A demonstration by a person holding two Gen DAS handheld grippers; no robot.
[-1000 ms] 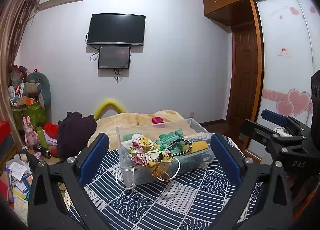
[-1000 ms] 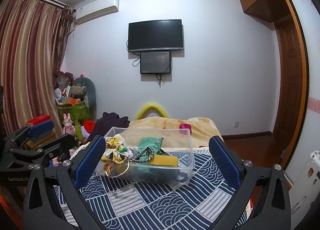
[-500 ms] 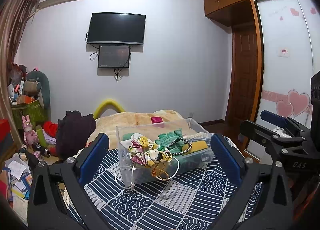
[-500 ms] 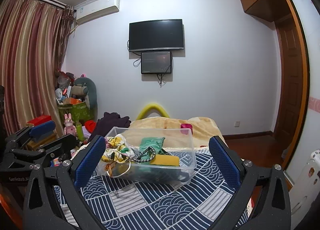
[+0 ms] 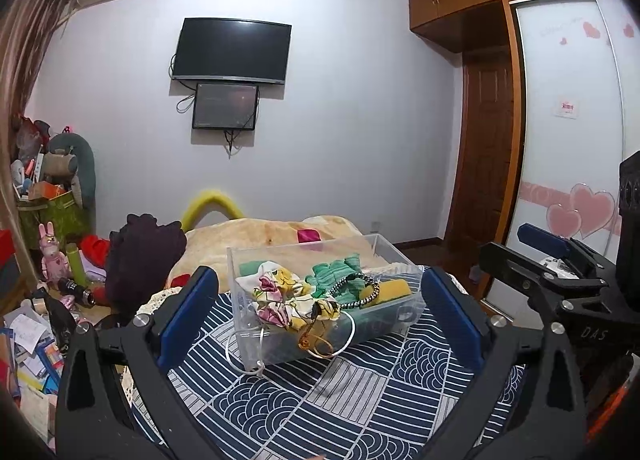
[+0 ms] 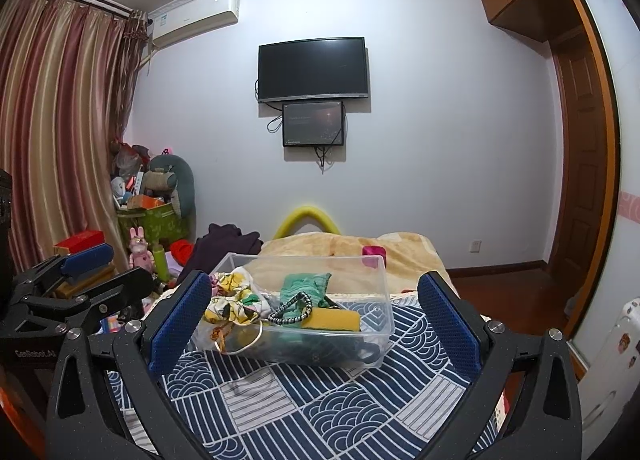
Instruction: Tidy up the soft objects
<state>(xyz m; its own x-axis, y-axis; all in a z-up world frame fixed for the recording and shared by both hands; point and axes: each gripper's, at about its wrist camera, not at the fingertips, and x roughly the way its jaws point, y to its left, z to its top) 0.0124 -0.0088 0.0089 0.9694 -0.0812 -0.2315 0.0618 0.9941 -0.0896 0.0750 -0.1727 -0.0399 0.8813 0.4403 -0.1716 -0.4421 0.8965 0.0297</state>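
Both hand-held grippers are hovering wide open w/ nothing held: left hand-held gripper (image 5: 320,312), right hand-held gripper (image 6: 314,318), each framing the clear bin (image 5: 400,280) sitting on the bed's patterned quilt (image 5: 320,400). Soft stuff's already in the bin: floral cloth (image 5: 280,296) spilling over the near-left rim, green cloth (image 5: 336,272) behind it, beaded cord (image 5: 360,292) and yellow sponge (image 6: 336,319) mid-bin. Prob next: tucking the overhang in — I'd be pinching the floral cloth itself, staying clear of the cord so nothing drags out.

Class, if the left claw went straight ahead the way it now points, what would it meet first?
Most likely the clear plastic box on the patterned bedspread, at its near wall below the floral cloth. The left claw is open; depth is hard to judge.
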